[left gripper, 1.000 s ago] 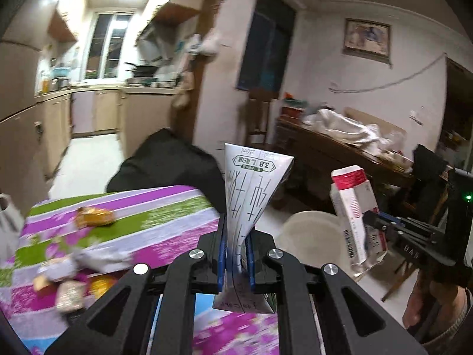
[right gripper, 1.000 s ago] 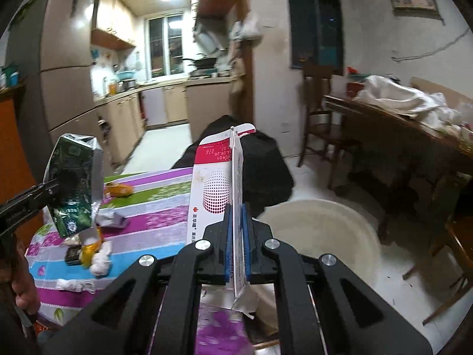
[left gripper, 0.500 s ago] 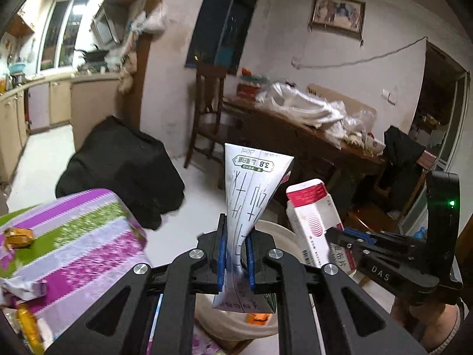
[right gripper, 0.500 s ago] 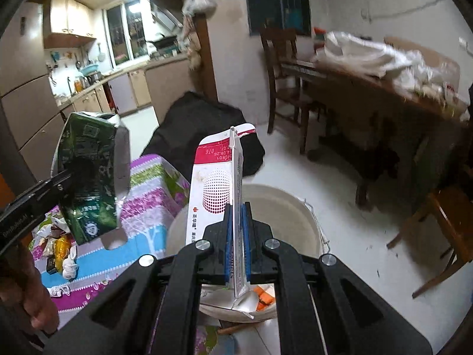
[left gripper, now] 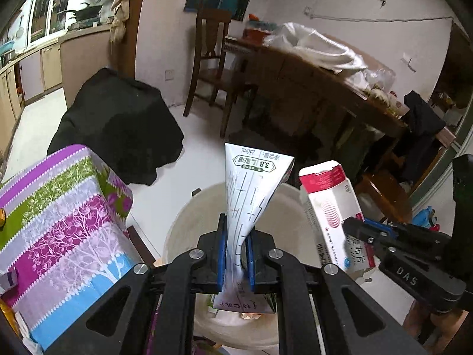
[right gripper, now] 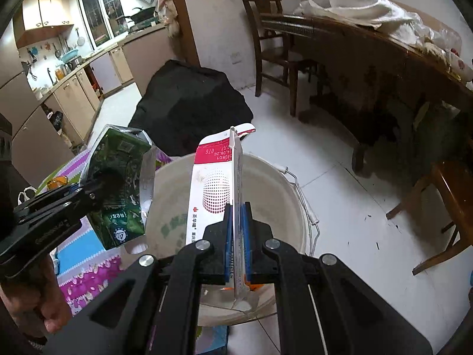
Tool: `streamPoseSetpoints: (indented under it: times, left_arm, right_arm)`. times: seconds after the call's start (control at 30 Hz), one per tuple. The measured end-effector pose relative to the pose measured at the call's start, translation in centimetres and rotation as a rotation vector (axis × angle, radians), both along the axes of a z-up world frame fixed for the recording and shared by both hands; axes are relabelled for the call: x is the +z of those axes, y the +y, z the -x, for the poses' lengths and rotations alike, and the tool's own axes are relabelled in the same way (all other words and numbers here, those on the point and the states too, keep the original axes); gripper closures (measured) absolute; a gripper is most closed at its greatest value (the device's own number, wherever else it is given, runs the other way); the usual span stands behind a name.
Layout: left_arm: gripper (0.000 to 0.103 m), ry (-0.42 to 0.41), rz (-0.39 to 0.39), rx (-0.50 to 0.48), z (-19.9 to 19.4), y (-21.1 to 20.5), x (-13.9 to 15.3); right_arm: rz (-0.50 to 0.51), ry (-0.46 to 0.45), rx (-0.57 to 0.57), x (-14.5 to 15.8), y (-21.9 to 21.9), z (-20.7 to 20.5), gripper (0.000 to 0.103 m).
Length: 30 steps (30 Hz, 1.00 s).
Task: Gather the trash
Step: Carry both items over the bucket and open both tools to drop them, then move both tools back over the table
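— Bucket now sits right under both tongs; a second ago we were over the striped counter. So we're at the drop, we judge.

— Left tongs pinch the flattened milk carton, its lower end hanging over the rim.

— And our right tongs clamp the red-and-white box upright, above the bucket's mouth.

— Neither is released yet.

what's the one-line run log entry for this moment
phase: carry to bin | left gripper: shut on green milk carton | right gripper: shut on red-white box | both over cream bucket | released: none
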<state>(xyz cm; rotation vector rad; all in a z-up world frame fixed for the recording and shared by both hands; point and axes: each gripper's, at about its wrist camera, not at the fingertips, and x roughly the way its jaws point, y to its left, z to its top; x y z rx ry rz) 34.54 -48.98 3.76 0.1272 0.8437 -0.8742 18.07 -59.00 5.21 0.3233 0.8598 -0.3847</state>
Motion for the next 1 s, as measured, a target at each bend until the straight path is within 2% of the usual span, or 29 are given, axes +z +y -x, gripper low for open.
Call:
streamPoseSetpoints:
  times: [0.5, 0.57, 0.63, 1.0]
  left_arm:
    - [0.090, 0.040, -0.031, 0.003, -1.2, -0.7, -2.5]
    - [0.075, 0.040, -0.037, 0.009, -1.3, -0.7, -2.7]
    - [0.071, 0.027, -0.036, 0.016, -1.3, -0.6, -2.7]
    - [0.071, 0.025, -0.040, 0.026, -1.1, -0.1, -2.9]
  right_arm:
    - [-0.031, 0.011, 0.001, -1.4, -1.5, -0.6, 0.095]
    - [-0.041, 0.007, 0.003, -1.5, -1.6, -0.6, 0.093]
    - [-0.046, 0.001, 0.001, -1.6, -1.8, -0.4, 0.085]
    - [-0.059, -0.008, -0.017, -1.9, -2.4, 0.2, 0.085]
